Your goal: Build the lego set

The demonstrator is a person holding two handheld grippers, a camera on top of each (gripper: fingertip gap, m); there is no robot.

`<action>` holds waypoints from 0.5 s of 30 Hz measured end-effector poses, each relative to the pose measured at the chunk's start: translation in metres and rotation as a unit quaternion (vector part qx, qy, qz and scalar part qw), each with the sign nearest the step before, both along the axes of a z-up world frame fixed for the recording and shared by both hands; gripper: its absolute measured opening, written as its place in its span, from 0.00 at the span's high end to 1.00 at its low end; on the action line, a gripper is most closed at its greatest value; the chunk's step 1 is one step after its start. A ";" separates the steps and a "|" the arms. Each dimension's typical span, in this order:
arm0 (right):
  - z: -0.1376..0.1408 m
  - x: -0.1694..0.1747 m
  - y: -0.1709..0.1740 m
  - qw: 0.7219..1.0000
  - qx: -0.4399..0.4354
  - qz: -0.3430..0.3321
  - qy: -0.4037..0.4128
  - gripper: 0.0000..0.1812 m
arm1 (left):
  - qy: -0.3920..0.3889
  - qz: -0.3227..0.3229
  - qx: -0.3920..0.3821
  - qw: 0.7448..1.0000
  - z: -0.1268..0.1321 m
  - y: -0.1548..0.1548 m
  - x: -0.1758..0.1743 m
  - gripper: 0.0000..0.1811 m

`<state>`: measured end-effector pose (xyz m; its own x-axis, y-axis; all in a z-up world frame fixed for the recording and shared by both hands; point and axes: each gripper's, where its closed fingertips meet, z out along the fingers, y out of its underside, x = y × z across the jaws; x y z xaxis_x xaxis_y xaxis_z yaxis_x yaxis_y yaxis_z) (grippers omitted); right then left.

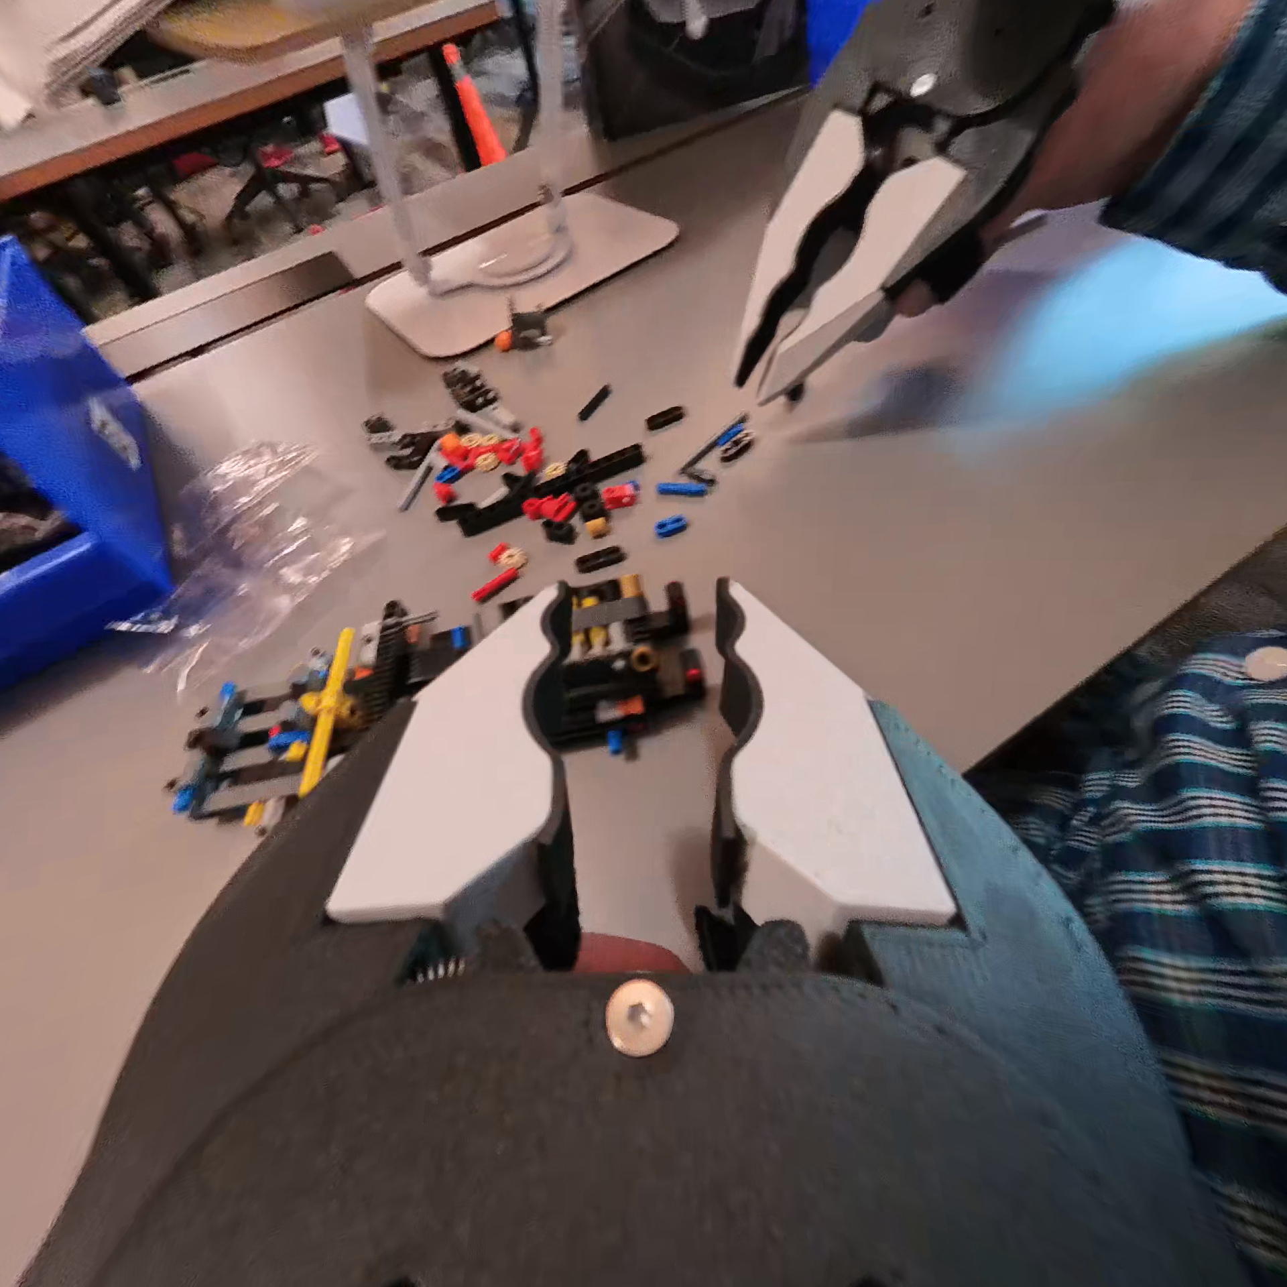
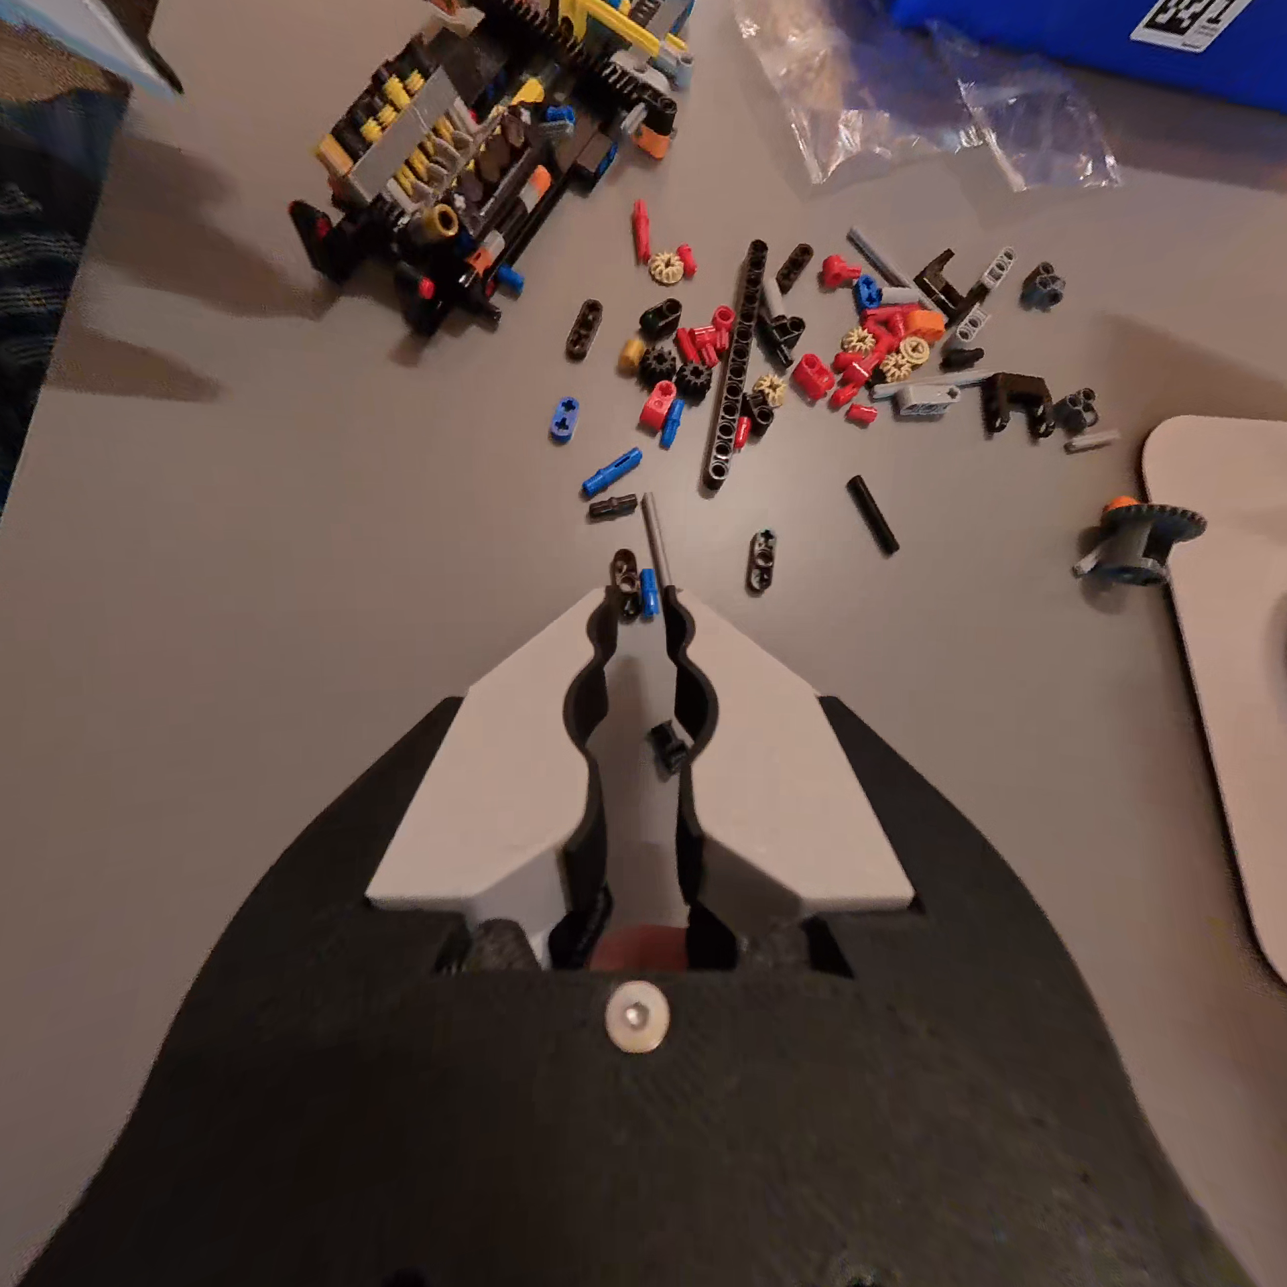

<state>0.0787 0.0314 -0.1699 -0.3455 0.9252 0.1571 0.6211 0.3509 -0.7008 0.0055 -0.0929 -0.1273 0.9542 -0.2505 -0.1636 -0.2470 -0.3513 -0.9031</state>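
Note:
The partly built Lego model (image 1: 627, 661), black with yellow, grey and orange parts, lies on the grey table (image 1: 905, 592). My left gripper (image 1: 641, 592) is open and empty, with its fingertips on either side of the model's near end. Loose red, blue, black and tan pieces (image 1: 543, 480) lie beyond it. My right gripper (image 2: 641, 600) hovers over the table with its jaws a narrow gap apart and holds nothing. Just past its tips lie a blue pin (image 2: 648, 590), a black connector (image 2: 625, 567) and a thin grey axle (image 2: 654, 533). The right gripper also shows in the left wrist view (image 1: 759, 386).
A blue bin (image 1: 63, 487) and a clear plastic bag (image 1: 264, 529) are at the left. A pale flat stand base (image 1: 522, 271) is behind the pieces, with a small gear assembly (image 2: 1142, 540) at its edge. A person's plaid sleeve (image 1: 1184, 870) is at the right. The gap from one gripper's tips to the other's is roughly 15 centimeters. From my right tips it is roughly 4 centimeters to the thin grey axle (image 2: 654, 533); from my left, 15 centimeters. My left wrist view (image 1: 696, 457) looks at it from another angle.

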 end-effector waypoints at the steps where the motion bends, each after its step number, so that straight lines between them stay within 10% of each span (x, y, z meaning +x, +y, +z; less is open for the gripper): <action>1: 0.000 0.002 -0.002 1.000 -0.003 0.003 0.003 0.93 | 0.000 -0.012 0.000 1.000 0.000 0.001 0.009 0.78; 15: -0.002 0.039 0.033 0.999 0.012 -0.029 -0.009 0.91 | 0.034 -0.137 -0.029 0.990 -0.028 0.014 0.094 0.79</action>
